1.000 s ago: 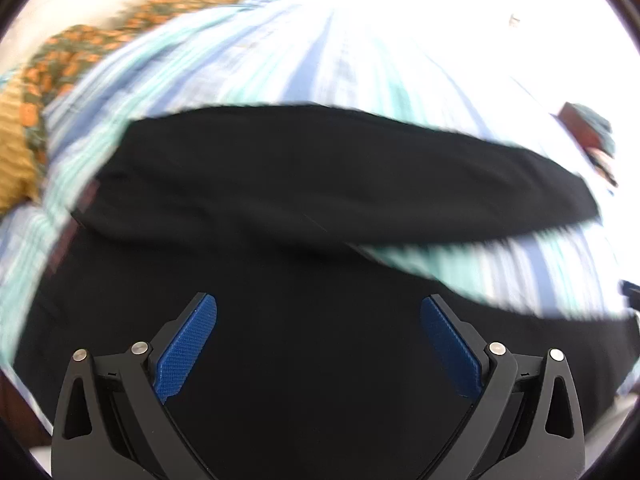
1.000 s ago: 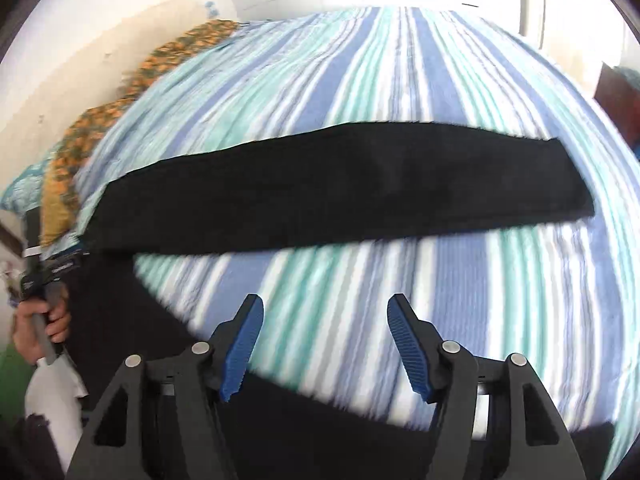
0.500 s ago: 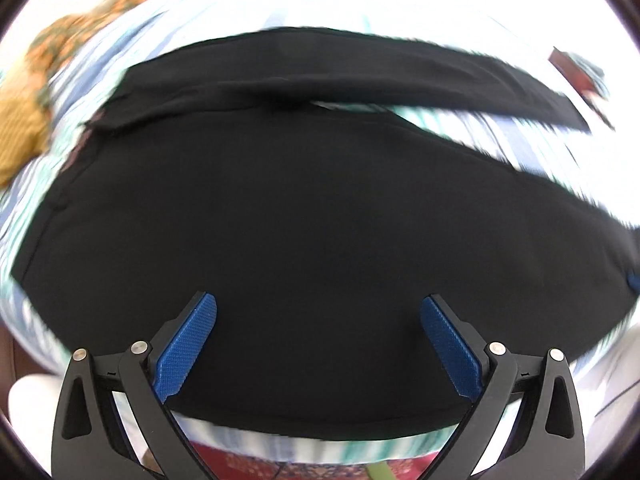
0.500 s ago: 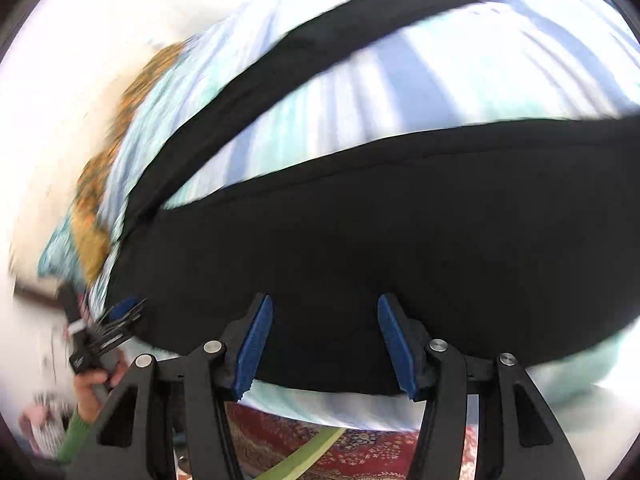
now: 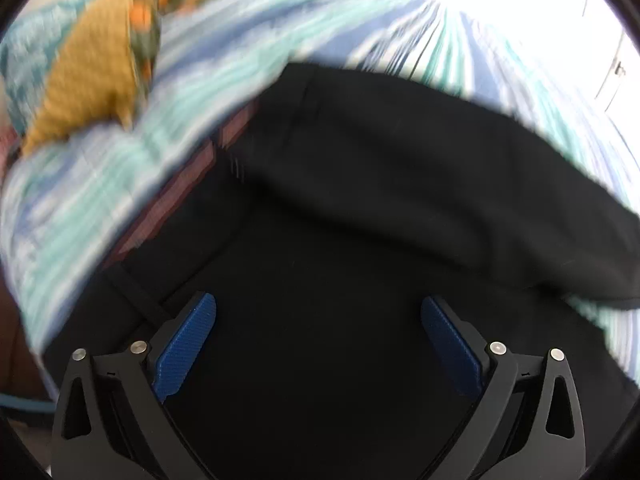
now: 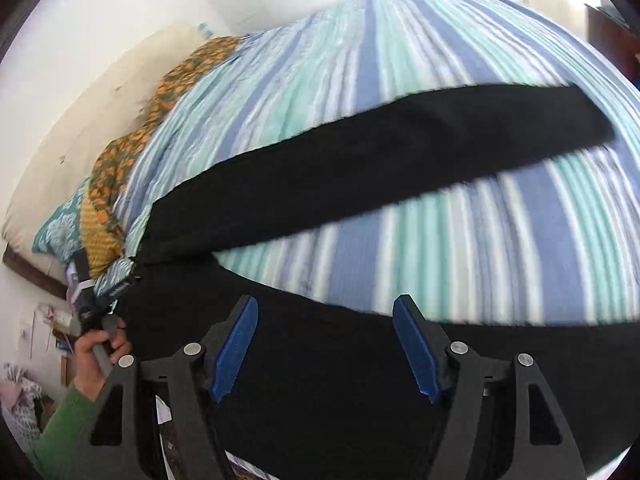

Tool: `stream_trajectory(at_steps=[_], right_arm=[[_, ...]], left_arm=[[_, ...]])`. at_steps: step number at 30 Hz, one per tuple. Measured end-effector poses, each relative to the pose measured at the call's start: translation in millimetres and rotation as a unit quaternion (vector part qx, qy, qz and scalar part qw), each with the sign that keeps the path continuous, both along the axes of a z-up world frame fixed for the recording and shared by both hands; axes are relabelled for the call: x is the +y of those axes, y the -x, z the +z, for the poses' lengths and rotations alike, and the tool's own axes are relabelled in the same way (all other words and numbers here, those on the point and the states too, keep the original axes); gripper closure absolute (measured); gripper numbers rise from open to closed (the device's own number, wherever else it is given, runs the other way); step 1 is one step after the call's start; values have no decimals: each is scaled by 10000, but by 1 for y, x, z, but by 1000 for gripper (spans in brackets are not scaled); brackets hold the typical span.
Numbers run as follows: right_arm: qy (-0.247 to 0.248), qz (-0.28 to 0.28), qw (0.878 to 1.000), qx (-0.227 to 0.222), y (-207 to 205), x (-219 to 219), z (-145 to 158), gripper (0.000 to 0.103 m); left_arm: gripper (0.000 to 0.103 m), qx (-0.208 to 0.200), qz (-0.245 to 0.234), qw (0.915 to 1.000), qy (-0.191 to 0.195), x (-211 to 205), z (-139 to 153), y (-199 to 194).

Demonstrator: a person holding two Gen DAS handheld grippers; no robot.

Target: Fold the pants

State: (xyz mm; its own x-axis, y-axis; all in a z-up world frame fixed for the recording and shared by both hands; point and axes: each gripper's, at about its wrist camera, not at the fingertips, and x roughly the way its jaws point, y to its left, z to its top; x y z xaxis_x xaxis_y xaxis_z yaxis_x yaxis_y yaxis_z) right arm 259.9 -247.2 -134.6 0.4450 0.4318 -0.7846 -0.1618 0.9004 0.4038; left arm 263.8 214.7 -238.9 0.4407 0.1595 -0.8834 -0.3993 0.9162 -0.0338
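Observation:
Black pants (image 6: pixel 360 168) lie spread on a blue, teal and white striped bedspread (image 6: pixel 460 240), legs apart in a V. In the left wrist view the waist end of the pants (image 5: pixel 380 168) with a reddish inner waistband (image 5: pixel 188 184) fills the frame. My left gripper (image 5: pixel 318 340) is open, low over the black cloth near the waistband; it also shows at the left of the right wrist view (image 6: pixel 90 304). My right gripper (image 6: pixel 325 346) is open over the near leg (image 6: pixel 400 380), holding nothing.
An orange-patterned and mustard blanket (image 6: pixel 132 152) lies bunched along the far left side of the bed, seen also in the left wrist view (image 5: pixel 92 68). A teal pillow (image 6: pixel 56 236) lies beside it. A white wall (image 6: pixel 80 40) stands behind the bed.
Both grippers swung over the pants, stayed open. The left view went from the wide leg to the waistband; the right view came back up over the near leg toward the far leg.

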Motion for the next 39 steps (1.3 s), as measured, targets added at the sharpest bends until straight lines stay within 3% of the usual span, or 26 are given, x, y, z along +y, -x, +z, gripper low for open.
stream_trajectory(at_steps=[2, 4, 8, 12, 14, 18, 24, 26, 28, 30, 32, 34, 36, 37, 39], right_arm=[[74, 580, 9980, -231, -38, 59, 2, 33], [108, 1147, 9927, -343, -69, 118, -1, 33], [-76, 1978, 9799, -229, -113, 214, -31, 33], [179, 2412, 9703, 46, -141, 250, -78, 33], [285, 2545, 9666, 66, -154, 242, -93, 35], [704, 2215, 9724, -208, -191, 161, -99, 34], [894, 302, 9953, -237, -250, -98, -96, 44], [1370, -651, 9883, -168, -254, -190, -91, 44], [1921, -1836, 9640, 73, -249, -275, -85, 43], [2087, -2654, 9411, 195, -238, -338, -73, 43], [1928, -2800, 9404, 80, -235, -366, -60, 43], [1681, -2433, 9553, 25, -244, -363, -57, 41], [1653, -2055, 9645, 135, -259, -350, -65, 36], [1737, -1920, 9656, 221, -264, -344, -72, 33], [1917, -1783, 9640, 466, -270, -329, -90, 35]], left_arm=[[1, -479, -7, 9988, -95, -1, -1, 13], [1, -443, -42, 9986, -270, -6, -1, 12], [0, -573, -45, 9982, -196, -4, -3, 16], [0, -599, -57, 9978, -285, -8, -4, 18], [1, -613, -57, 9977, -299, -8, -3, 18], [1, -647, -57, 9974, -322, -10, -3, 19], [0, -631, -58, 9970, -449, -13, -5, 18], [0, -648, -56, 9968, -475, -13, -6, 17], [0, -665, -54, 9965, -506, -13, -7, 16], [0, -667, -55, 9963, -538, -14, -7, 16], [0, -661, -53, 9962, -562, -15, -7, 15], [0, -658, -52, 9961, -580, -15, -7, 15], [0, -647, -50, 9961, -605, -16, -7, 15], [0, -641, -51, 9960, -616, -16, -7, 14], [0, -640, -51, 9959, -629, -16, -8, 14]])
